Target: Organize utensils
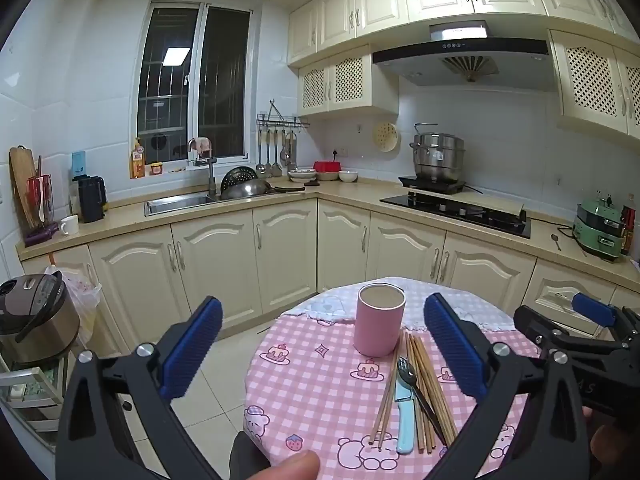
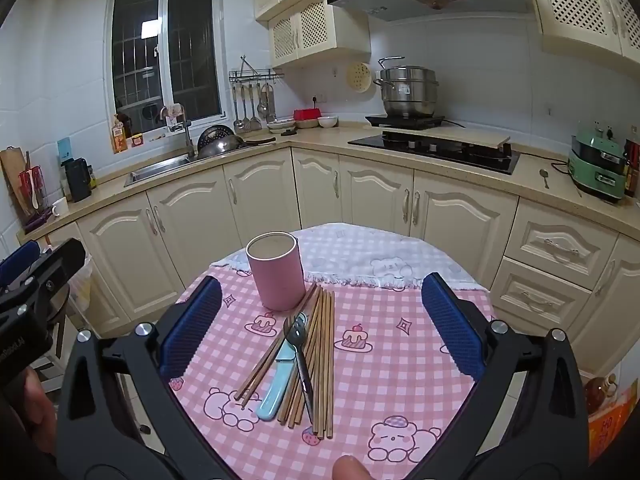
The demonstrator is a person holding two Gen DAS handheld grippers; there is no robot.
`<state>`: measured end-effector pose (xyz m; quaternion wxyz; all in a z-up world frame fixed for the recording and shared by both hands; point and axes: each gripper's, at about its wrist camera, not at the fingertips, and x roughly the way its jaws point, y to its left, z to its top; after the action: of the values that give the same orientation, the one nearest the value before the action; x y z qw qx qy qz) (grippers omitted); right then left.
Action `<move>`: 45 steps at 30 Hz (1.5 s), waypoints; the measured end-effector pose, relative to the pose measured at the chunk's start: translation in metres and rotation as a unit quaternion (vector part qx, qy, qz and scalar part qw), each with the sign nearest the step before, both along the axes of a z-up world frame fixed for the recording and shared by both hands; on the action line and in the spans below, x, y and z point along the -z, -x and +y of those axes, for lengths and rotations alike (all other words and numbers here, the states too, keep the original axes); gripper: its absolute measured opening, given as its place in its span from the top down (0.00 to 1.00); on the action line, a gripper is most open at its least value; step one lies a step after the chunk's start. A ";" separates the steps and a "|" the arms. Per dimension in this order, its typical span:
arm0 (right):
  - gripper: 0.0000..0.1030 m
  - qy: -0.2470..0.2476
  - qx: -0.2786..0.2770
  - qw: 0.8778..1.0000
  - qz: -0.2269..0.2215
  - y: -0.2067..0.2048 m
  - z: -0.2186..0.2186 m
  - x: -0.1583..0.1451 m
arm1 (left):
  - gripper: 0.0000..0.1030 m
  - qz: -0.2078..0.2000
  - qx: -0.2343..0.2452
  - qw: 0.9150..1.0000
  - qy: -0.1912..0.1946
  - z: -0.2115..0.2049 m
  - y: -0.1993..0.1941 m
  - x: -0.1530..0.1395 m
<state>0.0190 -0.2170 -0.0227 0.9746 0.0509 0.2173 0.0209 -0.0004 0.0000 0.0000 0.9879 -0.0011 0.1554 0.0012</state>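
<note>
At the bottom of both wrist views, the left gripper and right gripper are spread wide and hold nothing, hovering above a round table in a pink checked cloth. Just beyond, at frame centre, a loose pile of wooden chopsticks, a blue-handled knife and a dark fork lies crisscrossed. Farther back, the upright, apparently empty pink holder stands touching the chopstick tips; lifting the topmost fork first would likely avoid scattering the pile.

Left gripper jaws spread wide, level; right gripper likewise wide apart; both held empty.
</note>
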 end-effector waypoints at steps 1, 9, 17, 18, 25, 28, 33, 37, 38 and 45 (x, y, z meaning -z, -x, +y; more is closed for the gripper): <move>0.05 0.000 -0.001 1.000 0.000 0.000 0.000 0.000 | 0.04 -0.001 0.000 1.000 0.000 0.000 0.000 0.000; 0.05 0.000 -0.001 1.000 -0.006 0.000 -0.001 -0.010 | 0.04 -0.006 -0.001 1.000 -0.002 0.002 0.002 -0.015; 0.05 0.005 -0.002 1.000 -0.006 -0.003 -0.001 -0.012 | 0.04 -0.011 0.003 1.000 -0.008 -0.002 0.004 -0.012; 0.05 0.005 -0.004 1.000 -0.006 -0.003 -0.001 -0.013 | 0.04 -0.009 0.005 1.000 -0.008 -0.002 0.004 -0.013; 0.05 0.010 -0.010 1.000 0.001 -0.011 -0.002 -0.017 | 0.04 0.002 0.008 1.000 -0.007 -0.002 -0.006 -0.011; 0.05 0.014 -0.012 1.000 0.007 -0.016 0.000 -0.017 | 0.04 0.008 0.009 1.000 -0.005 -0.002 -0.013 -0.009; 0.05 0.019 -0.015 1.000 0.015 -0.025 0.001 -0.020 | 0.04 0.017 0.007 1.000 0.000 -0.001 -0.026 -0.009; 0.05 0.020 -0.019 0.999 0.019 -0.030 0.001 -0.023 | 0.04 0.020 0.004 1.000 0.001 -0.001 -0.031 -0.009; 0.05 0.020 -0.021 0.999 0.020 -0.032 0.001 -0.024 | 0.04 0.021 0.004 1.000 0.001 -0.001 -0.032 -0.010; 0.05 0.014 -0.026 0.998 0.060 -0.057 -0.005 -0.016 | 0.04 0.056 0.009 0.998 -0.021 -0.005 -0.057 -0.003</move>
<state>0.0760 -0.2219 -0.0072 0.9595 0.0324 0.2771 0.0399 0.0566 -0.0051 0.0035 0.9775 0.0212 0.2100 -0.0045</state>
